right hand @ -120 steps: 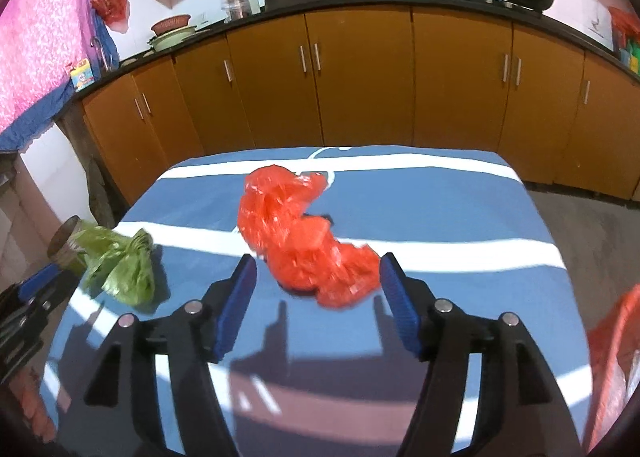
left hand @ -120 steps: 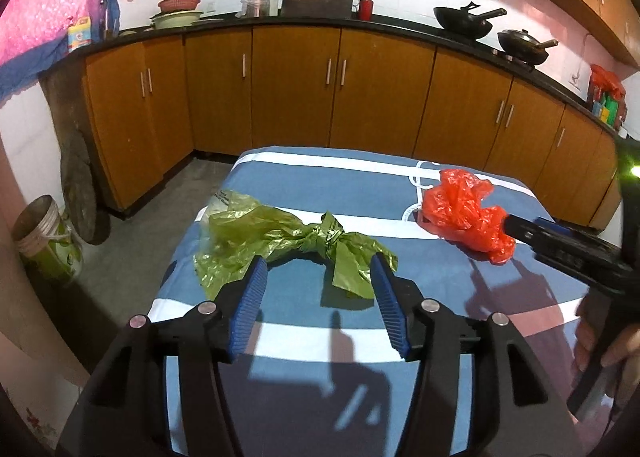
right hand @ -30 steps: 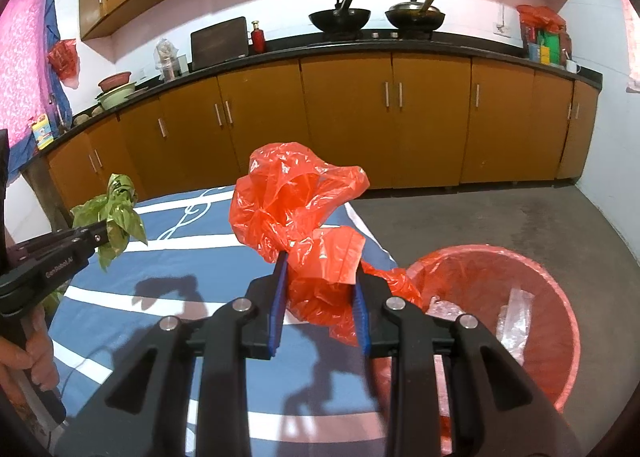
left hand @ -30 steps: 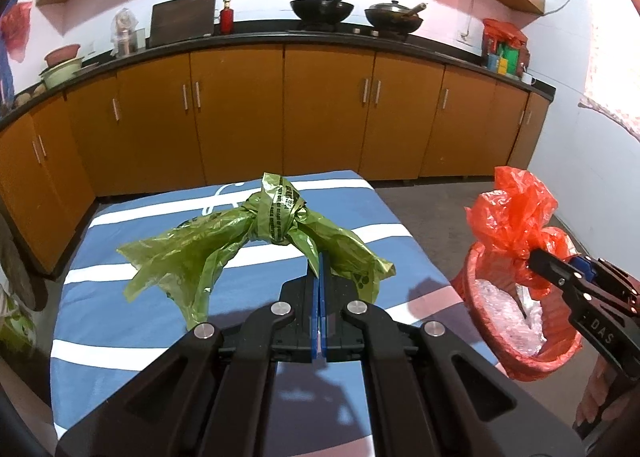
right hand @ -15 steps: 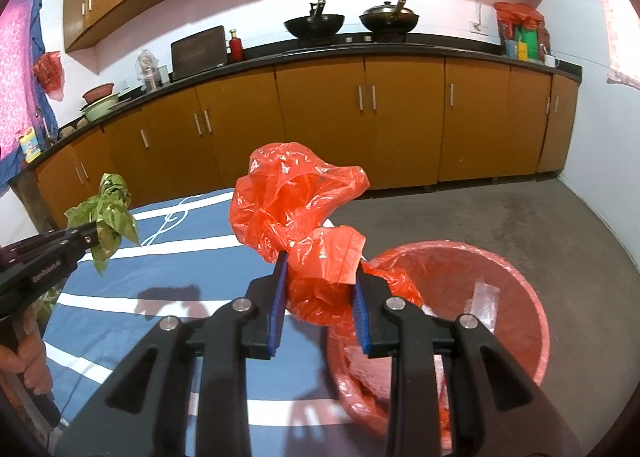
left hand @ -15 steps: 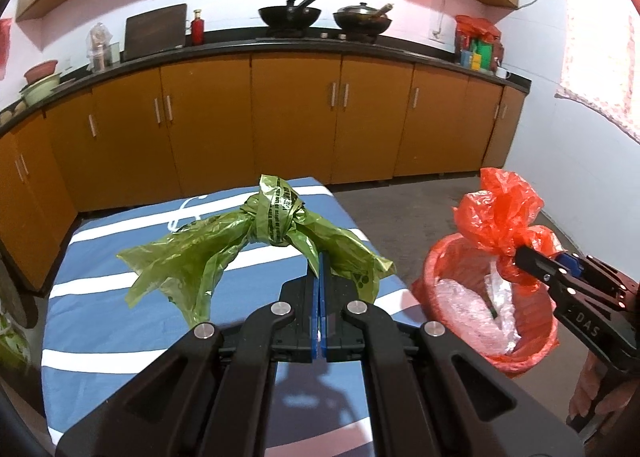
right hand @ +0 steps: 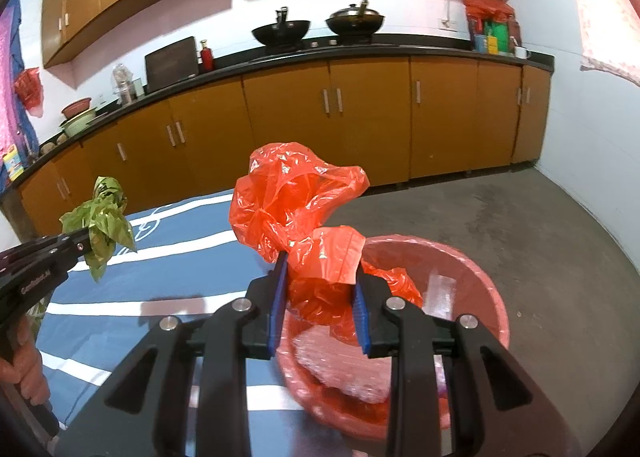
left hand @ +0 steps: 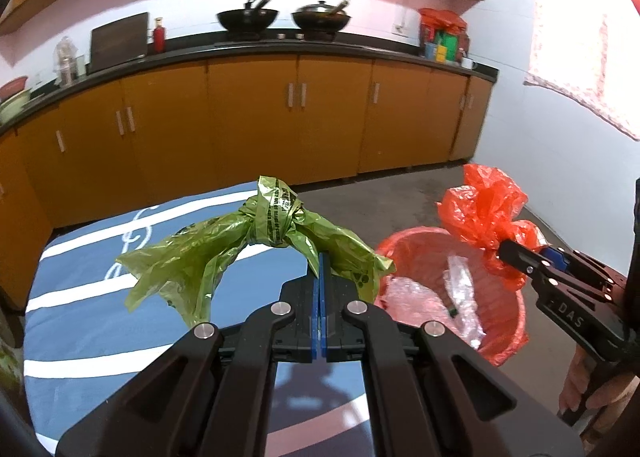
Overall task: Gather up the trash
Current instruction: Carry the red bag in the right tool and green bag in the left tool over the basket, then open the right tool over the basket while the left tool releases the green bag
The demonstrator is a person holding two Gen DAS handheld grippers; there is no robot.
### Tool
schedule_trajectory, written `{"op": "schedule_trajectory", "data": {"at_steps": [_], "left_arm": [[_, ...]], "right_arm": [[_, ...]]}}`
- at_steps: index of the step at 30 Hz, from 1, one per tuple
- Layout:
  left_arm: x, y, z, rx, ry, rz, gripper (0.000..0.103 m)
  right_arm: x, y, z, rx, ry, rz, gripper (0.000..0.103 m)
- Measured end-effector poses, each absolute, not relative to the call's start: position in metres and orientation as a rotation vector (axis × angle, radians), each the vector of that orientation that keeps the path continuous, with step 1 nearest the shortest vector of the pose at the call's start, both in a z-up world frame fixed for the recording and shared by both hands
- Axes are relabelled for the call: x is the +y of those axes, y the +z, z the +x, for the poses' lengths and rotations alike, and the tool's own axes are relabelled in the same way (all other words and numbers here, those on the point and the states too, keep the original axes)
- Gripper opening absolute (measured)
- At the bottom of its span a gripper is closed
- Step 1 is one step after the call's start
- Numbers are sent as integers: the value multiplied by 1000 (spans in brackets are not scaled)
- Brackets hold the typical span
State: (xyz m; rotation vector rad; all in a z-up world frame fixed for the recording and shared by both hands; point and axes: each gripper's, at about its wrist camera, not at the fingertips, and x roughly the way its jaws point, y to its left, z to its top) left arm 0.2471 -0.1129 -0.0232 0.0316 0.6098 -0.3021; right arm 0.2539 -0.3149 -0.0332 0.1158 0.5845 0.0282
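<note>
1. While its blue pads were pressed together on one tail of the knotted green plastic bag (left hand: pixel 264 235), the left gripper (left hand: pixel 320 281) held that bag clear above the blue cloth with white stripes (left hand: pixel 100 321).
2. The right gripper (right hand: pixel 318 293) stood at a narrow gap, its 2 pads clamping the crumpled red plastic bag (right hand: pixel 296 201), whose lower folds hung just over the near rim of the red bin (right hand: pixel 480 277).
3. In the left view the red bag (left hand: pixel 484 213) sat raised above the bin (left hand: pixel 508 341), which stood on the floor just beside the cloth's right edge and held clear plastic wrapping (left hand: pixel 464 305).
4. In the right view the green bag (right hand: pixel 104 217) showed at the far left, well apart from the bin.
5. Beyond lay a grey concrete floor (right hand: pixel 540 225), a run of orange-brown cabinets (left hand: pixel 256 121) under a black counter, and 2 woks (right hand: pixel 316 27) on it against a pink wall.
</note>
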Motion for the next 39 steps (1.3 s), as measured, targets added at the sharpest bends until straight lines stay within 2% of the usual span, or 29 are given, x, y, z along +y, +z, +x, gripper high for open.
{"op": "schedule_trajectory", "data": {"at_steps": [19,39], "left_arm": [[-212,-52,257,678,-501,73,0],[-260,-79,277,748,-598,124,0]], "right_arm": [[-395,-69,254,639,-133,198,29],[-421,-91,268,664,-175,244,30]]}}
